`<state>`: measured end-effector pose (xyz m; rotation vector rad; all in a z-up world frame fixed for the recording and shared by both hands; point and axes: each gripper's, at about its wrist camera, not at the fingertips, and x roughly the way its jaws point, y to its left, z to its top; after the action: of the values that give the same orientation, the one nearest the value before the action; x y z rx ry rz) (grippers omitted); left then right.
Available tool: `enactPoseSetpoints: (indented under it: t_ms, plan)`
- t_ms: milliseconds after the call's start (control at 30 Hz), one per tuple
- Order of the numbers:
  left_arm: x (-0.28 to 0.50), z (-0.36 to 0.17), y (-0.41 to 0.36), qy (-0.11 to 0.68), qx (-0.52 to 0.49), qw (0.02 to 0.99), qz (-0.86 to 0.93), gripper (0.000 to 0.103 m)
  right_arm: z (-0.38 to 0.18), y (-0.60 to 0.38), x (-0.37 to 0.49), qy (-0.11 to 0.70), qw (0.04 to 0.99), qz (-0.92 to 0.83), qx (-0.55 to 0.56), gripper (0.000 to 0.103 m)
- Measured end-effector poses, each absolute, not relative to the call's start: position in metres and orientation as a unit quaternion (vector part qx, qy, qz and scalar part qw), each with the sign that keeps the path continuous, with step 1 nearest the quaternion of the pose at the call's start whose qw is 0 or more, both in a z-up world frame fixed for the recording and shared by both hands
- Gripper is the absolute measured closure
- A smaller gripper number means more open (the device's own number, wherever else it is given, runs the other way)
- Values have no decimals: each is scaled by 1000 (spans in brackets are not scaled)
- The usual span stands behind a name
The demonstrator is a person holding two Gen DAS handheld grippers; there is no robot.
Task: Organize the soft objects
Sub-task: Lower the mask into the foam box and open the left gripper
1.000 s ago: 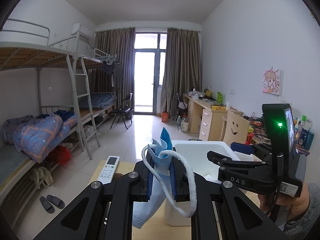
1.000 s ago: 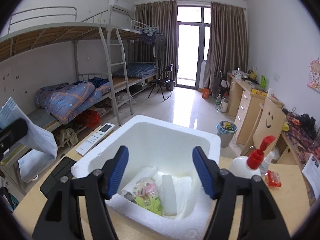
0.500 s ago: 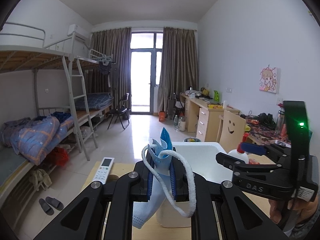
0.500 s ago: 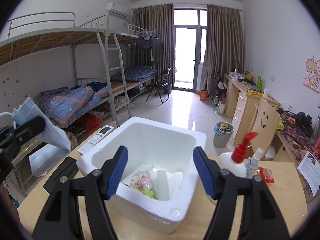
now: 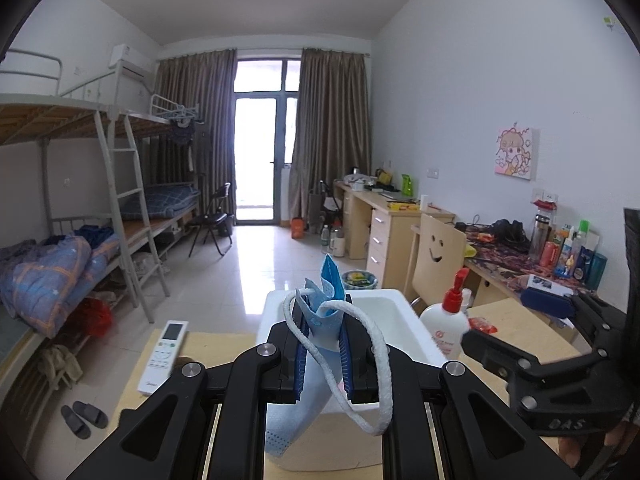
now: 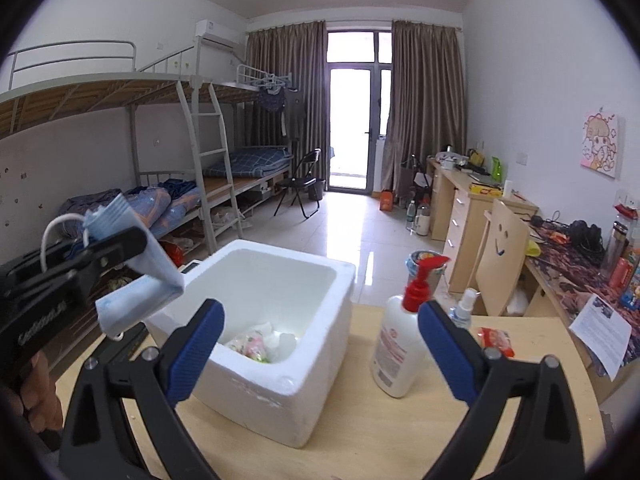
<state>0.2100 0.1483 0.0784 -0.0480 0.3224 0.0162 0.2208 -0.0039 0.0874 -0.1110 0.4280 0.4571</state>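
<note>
Since a second ago I have drawn my right gripper (image 6: 320, 340) back from the box (image 6: 256, 344): then its fingers framed the opening from close above, now the whole box shows ahead of them, with the bottle (image 6: 400, 344) at 3 o'clock of it. My left gripper (image 5: 322, 354) has come nearer the box with the mask (image 5: 320, 320), and the bottle now shows in its view too.

Largest first. The counter (image 6: 360, 432) carries everything. The box stands open on it, with a few soft things already lying in its bottom: a pale packet (image 6: 250, 342) and white wads, I judge. The bottle stands just beside the box, a small spray bottle (image 6: 464, 312) behind it. A remote (image 5: 164, 356) lies at 9 o'clock of the box in the left view.

My left fingers are clenched on the mask; one ear loop (image 5: 372, 368) hangs loose over them. From the right view the mask hangs at 10 o'clock of the box, just outside its rim and above it. My right fingers stand wide apart, grasping nothing.

So some sorting looks done; the mask is not yet in. I cannot tell whether other soft things remain: the counter's near edge is hidden behind my grippers, and the box contents are too small to name.
</note>
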Motion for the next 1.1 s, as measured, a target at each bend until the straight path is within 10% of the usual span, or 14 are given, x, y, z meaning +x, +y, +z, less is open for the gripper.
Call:
enactPoseSetpoints:
  t_ms: [1100]
  plan:
    - [279, 63, 116, 194, -15, 980, -35, 88, 73, -64, 199, 213, 965, 150, -42, 4]
